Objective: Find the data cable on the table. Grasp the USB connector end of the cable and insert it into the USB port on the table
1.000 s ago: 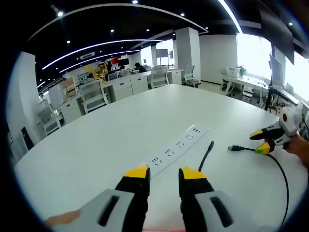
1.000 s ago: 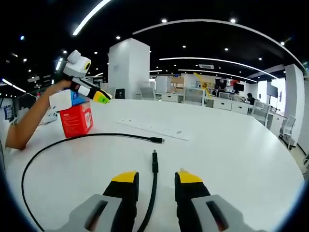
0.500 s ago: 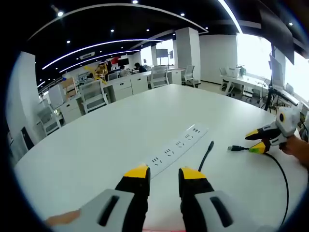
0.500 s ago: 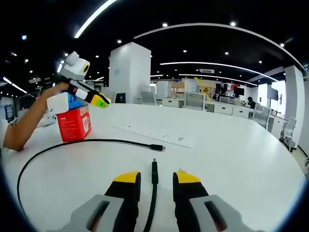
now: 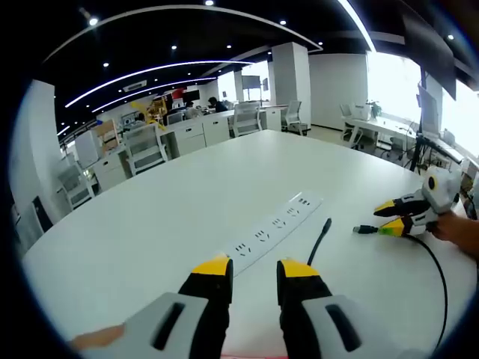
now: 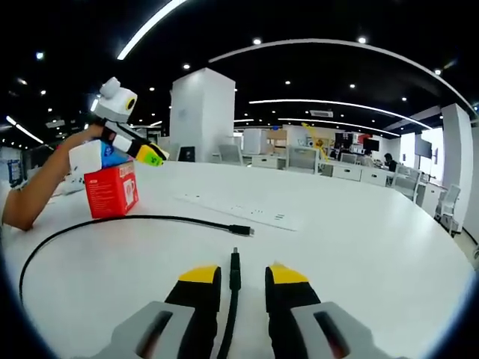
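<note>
Right gripper (image 6: pixel 233 274): its yellow-tipped black jaws stand parted, not closed on anything, with the thin black data cable (image 6: pixel 231 299) running up between them and its connector end (image 6: pixel 235 259) poking out just past the tips. Over the last second the gap between the jaws has narrowed a little and the connector sits lower and nearer the tips, so the gripper has been easing forward along the cable; the left gripper view shows the same gripper (image 5: pixel 389 218) crept closer to that plug. Reading: approach to the grasp, closure not yet made. The cable's other small plug (image 6: pixel 240 229) lies flat on the white desk (image 6: pixel 359 224), just ahead, at the end of a long loop sweeping off to the left. Beyond it lies the long white power strip (image 6: pixel 239 209), where the port presumably is, though I cannot make out a USB socket. A red cardboard box (image 6: pixel 109 190) stands further left. Left gripper (image 5: pixel 251 268): jaws apart, holding nothing, unchanged across the second, hovering near the strip's close end (image 5: pixel 247 250).
</note>
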### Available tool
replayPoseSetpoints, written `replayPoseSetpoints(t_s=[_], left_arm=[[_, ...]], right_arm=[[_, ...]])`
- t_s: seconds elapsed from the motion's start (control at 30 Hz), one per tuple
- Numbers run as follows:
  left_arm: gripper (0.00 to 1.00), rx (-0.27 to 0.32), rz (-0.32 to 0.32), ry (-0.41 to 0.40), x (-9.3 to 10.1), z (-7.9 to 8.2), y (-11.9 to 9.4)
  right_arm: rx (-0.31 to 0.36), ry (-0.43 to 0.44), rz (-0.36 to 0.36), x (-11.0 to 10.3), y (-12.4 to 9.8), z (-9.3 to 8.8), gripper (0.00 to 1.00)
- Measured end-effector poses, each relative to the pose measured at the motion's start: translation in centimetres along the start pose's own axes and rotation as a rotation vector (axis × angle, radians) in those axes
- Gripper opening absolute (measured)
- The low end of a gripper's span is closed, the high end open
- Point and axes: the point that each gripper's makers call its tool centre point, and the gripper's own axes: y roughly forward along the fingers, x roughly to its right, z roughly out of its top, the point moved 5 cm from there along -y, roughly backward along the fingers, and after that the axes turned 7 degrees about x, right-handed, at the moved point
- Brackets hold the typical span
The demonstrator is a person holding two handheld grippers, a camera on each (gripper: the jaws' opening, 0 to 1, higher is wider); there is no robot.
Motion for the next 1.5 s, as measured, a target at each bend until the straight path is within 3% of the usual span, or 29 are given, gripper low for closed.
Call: replayPoseSetpoints(t_s=[0.63,1.5], left_arm=[[0.24,0.001,-0.001,0.001,0.0,0.0,0.0],[0.24,0.003,-0.001,0.0,-0.1,0.1,-0.1]], right_arm=[[0.013,-0.031,0.025,-0.5,1.2,-0.1,0.27],[-0.036,-0.041,0.037,-0.7,2.0,-0.6,0.29]])
